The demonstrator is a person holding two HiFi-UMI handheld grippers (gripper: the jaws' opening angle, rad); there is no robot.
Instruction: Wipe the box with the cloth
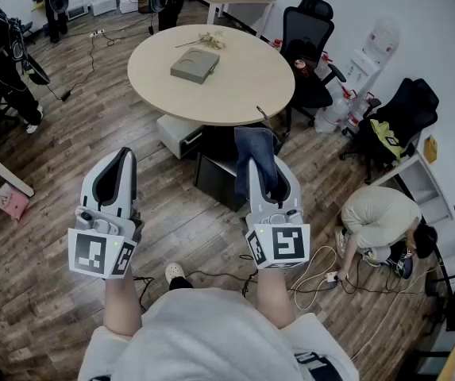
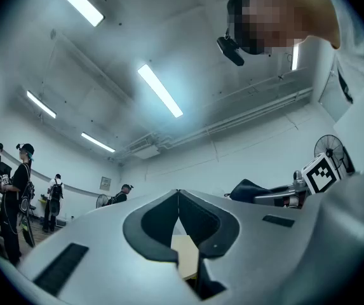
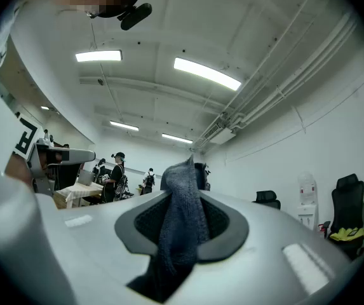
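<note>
A flat grey-green box (image 1: 194,65) lies on the round beige table (image 1: 243,86), well ahead of both grippers. My right gripper (image 1: 264,163) is shut on a blue-grey cloth (image 1: 256,148), which sticks out past its tips. In the right gripper view the cloth (image 3: 182,216) is pinched between the jaws and rises above them. My left gripper (image 1: 124,155) is held level with the right one, over the wooden floor. Its jaws (image 2: 178,193) meet at the tips with nothing between them. Both grippers are far short of the table.
A small pale object (image 1: 210,40) lies on the table behind the box. A drawer cabinet (image 1: 181,133) stands under the table, with black office chairs (image 1: 306,50) on the right. A person (image 1: 379,217) crouches at right near floor cables (image 1: 322,272). More people stand at back left.
</note>
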